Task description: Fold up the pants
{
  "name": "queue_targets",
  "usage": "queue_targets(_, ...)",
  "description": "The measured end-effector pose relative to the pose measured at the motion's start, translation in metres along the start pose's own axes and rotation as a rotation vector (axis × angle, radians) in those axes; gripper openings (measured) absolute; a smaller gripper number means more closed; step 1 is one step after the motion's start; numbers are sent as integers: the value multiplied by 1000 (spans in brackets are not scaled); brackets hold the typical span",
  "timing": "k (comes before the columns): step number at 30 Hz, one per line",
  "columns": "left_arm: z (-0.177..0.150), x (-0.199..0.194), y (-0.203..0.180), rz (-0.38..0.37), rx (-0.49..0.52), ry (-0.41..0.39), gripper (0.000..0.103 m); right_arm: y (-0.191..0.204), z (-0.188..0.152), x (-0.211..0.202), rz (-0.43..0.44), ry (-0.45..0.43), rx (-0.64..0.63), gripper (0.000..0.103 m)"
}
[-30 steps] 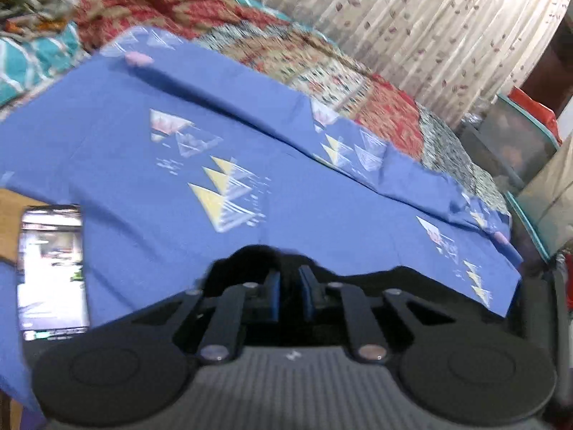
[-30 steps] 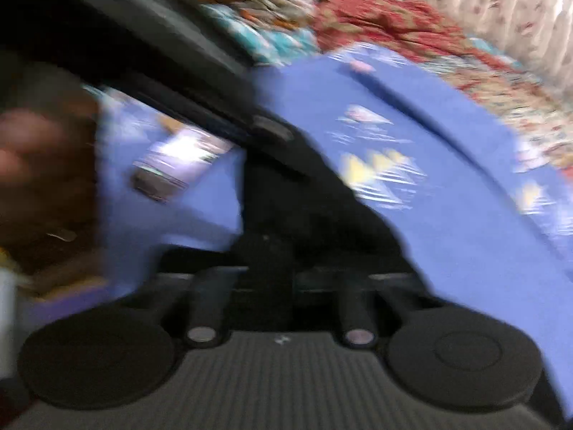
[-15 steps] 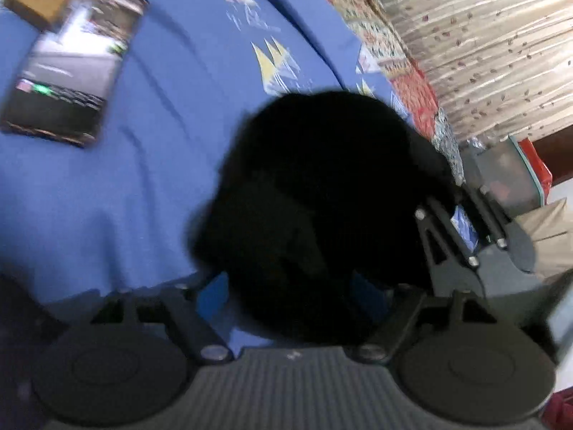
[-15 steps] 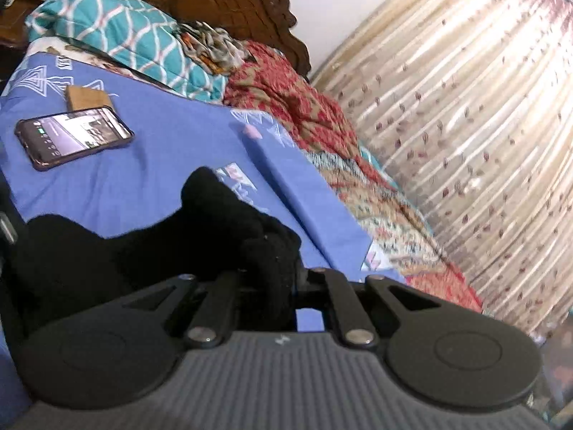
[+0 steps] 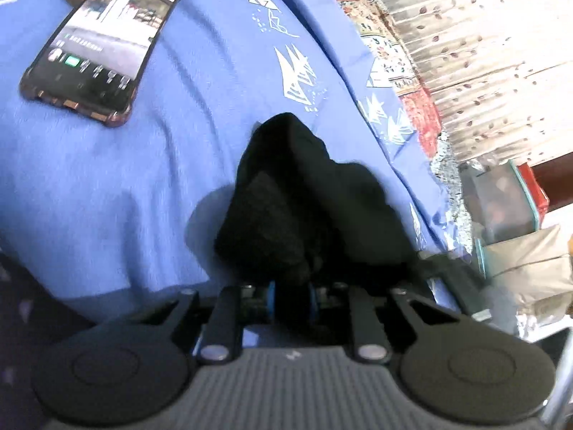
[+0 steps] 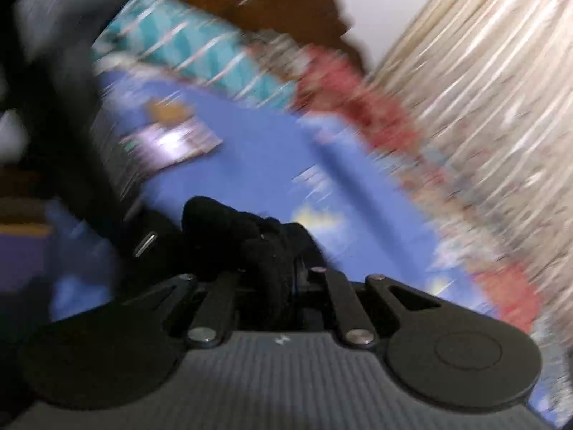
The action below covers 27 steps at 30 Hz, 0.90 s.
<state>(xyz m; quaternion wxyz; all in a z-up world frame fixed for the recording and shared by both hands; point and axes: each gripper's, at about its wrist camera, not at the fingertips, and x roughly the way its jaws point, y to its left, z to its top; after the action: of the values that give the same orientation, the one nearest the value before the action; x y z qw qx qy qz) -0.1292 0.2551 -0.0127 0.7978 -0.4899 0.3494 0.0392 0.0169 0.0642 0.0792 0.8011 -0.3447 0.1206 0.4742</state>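
Black pants (image 5: 301, 193) bunched in heap on blue bedsheet (image 5: 107, 186), near bed edge, phone (image 5: 96, 46) beyond on sheet. Left gripper (image 5: 290, 299) closing, jaws narrow, black cloth pinched between blue pads. Right gripper (image 6: 283, 279) clamped tight on another fold; view smeared. Half second back left jaws gaped wide round heap, second back pants barely showed at left jaws. Reads as regrip: both ends held, spreading next, no fold made yet.

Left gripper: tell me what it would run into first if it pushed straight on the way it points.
The black pants, already bunched between the closing left gripper; beyond them, probably the blue bedsheet.
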Motion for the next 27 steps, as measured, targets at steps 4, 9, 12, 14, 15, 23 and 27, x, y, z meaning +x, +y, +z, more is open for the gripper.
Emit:
queue_targets(4,-9,0,11,31,-9,9,24,19,-2,3,151,62,-4,12)
queue_targets(9,-9,-25,21,52,-19,-54,66,19,6,7,152,79,3,12)
queue_targets(12,-5,-32,22,27,-51,-80,80,11,10,12,174,95,96,12)
queue_targets(14,1,-36,22,10,-66,-78,86,11,12,13,191,98,144,15)
queue_targets(15,3,-34,22,-3,-69,-68,86,11,14,13,198,97,158,15)
queue_targets(23,7,-8,-16,-39,8,-38,103,50,12,12,153,88,-25,21)
queue_targets(27,7,-6,-17,-3,27,-24,103,42,20,6,169,81,37,29)
